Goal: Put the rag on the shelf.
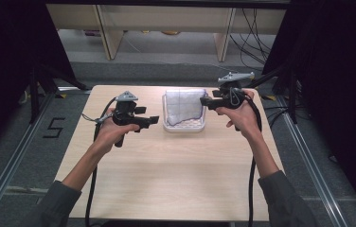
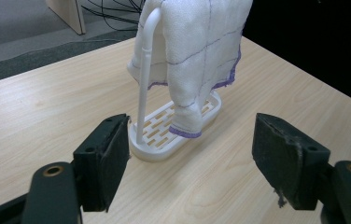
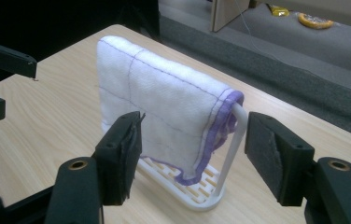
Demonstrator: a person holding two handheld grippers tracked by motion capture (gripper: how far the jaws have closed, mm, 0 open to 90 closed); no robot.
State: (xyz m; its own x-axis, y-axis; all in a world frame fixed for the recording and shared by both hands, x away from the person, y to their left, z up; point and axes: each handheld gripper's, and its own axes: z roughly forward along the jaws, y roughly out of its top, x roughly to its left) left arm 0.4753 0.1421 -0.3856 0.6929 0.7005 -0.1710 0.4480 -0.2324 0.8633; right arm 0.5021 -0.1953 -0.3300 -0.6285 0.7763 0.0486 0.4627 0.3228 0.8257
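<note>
A pale wood-grain table (image 1: 166,175) stands on a grey carpeted floor (image 1: 20,156). A black figure five (image 1: 54,127) is marked on the floor to the table's left. Beyond the table stand light wooden furniture legs (image 1: 111,40), with black cables (image 1: 254,35) looped on the floor nearby. A yellow round object (image 3: 315,20) lies further off.

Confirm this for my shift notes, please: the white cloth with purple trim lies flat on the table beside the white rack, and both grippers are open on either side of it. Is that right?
Not quite. The white cloth does not lie flat on the table; it hangs draped over the white rack bar, as the right gripper view shows. The rest holds: the left gripper and the right gripper are open on either side, holding nothing.
</note>
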